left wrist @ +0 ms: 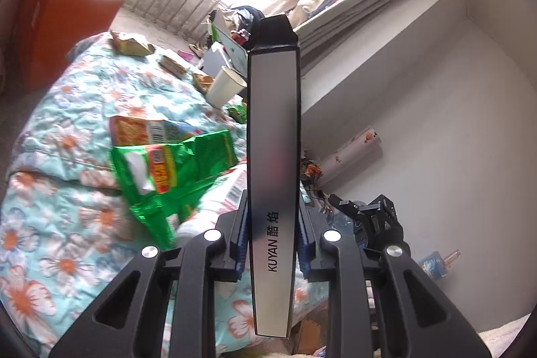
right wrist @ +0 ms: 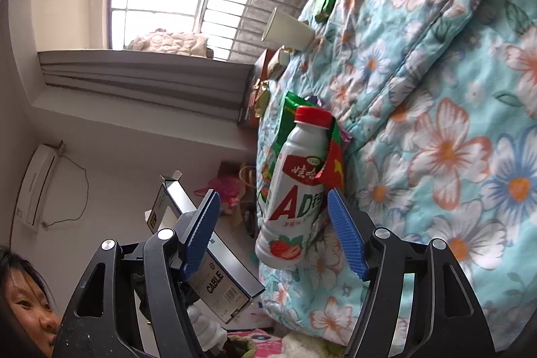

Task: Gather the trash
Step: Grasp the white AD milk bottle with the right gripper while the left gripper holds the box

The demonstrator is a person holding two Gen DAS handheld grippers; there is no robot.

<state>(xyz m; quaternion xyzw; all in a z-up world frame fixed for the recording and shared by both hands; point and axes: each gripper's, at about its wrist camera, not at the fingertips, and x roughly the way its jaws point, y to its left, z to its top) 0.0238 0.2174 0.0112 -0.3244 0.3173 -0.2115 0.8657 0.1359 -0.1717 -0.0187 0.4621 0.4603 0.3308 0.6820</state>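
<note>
Between our left claw (left wrist: 272, 240) pads stands a long, narrow silver box (left wrist: 273, 163) with black edges, clamped on both sides near its lower end. Its face reads "KUYAN" followed by two Chinese characters, and the black flap at its far end hangs open. From the right wrist view we see the same box (right wrist: 214, 267) lower left, where a side label reads "CABLE" above a barcode.

Our right claw (right wrist: 273, 234) is spread wide, its blue ribbed pads (right wrist: 345, 237) standing off both sides of a white plastic bottle (right wrist: 295, 190) and gripping nothing. The bottle has a red cap, large red and green letters "AD", Chinese characters on a red band, and a strawberry picture near its base. It lies on the bed (right wrist: 436, 123), resting partly on a green snack bag (right wrist: 285, 113).

On the floral quilt, in the left wrist view, lie a crumpled green wrapper (left wrist: 174, 170) with a yellow-and-red label too blurred to read, and just behind it an orange packet (left wrist: 144, 130) showing a barcode. Farther back a white paper cup (left wrist: 225, 86) lies tipped on its side, with more small wrappers (left wrist: 132, 44) near the far edge of the bed (left wrist: 67, 223). An orange cardboard box (left wrist: 57, 19) stands beyond the bed by the window. A person's face (right wrist: 27, 314) shows at the lower left corner of the right wrist view.
</note>
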